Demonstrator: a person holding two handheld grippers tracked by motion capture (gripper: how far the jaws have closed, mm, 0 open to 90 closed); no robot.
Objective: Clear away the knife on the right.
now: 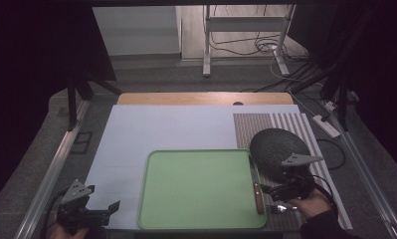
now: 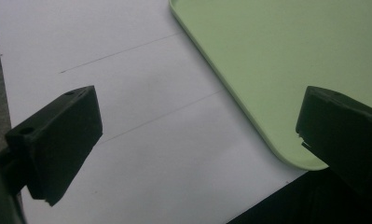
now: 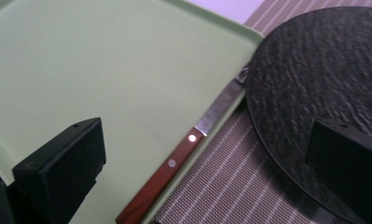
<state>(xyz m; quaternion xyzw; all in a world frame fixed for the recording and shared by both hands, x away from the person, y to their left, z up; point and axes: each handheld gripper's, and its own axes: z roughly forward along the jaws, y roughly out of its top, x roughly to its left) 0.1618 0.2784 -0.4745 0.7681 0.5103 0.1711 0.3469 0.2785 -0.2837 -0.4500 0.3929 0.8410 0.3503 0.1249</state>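
Right claw (image 1: 268, 197) released, jaws wide, hovering beside knife (image 3: 174, 163) lying on green tray (image 1: 196, 189) edge; left claw (image 1: 114, 207) released too.

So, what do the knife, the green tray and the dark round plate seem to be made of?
Knife: reddish-brown handle, probably wood, with two bright rivets; grey shiny blade, likely steel.
Green tray: smooth, matte, evenly coloured with a raised moulded rim, so probably plastic.
Dark round plate: black with a rough, rippled surface; it could be textured ceramic, stone or plastic, and the look does not decide.
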